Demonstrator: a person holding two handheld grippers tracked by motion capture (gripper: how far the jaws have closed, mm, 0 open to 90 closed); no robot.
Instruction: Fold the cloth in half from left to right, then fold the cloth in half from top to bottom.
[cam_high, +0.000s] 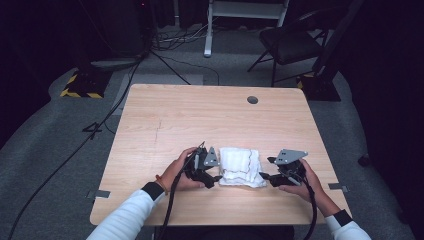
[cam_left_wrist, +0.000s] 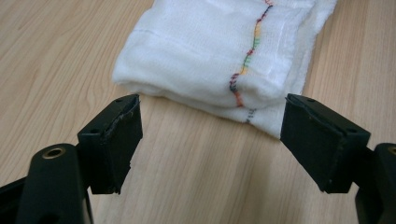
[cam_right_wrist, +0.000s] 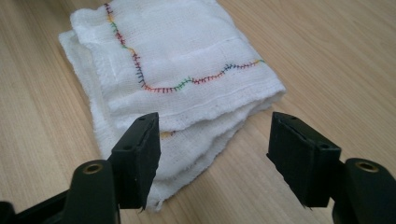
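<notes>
On the wooden table (cam_high: 210, 115), ringed by grey floor (cam_high: 45, 135) and a chair (cam_high: 290, 42), my folded white cloth (cam_high: 242, 167) lay between the left gripper (cam_high: 216, 178) and right gripper (cam_high: 264, 176), both released, gripping nothing.

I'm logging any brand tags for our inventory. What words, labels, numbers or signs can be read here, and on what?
None: no readable text in any view.
The folded white cloth bears only a line of multicoloured stitching, no tag or lettering.
The wooden table carries no print.
The left gripper and right gripper, both open, show no markings.
</notes>
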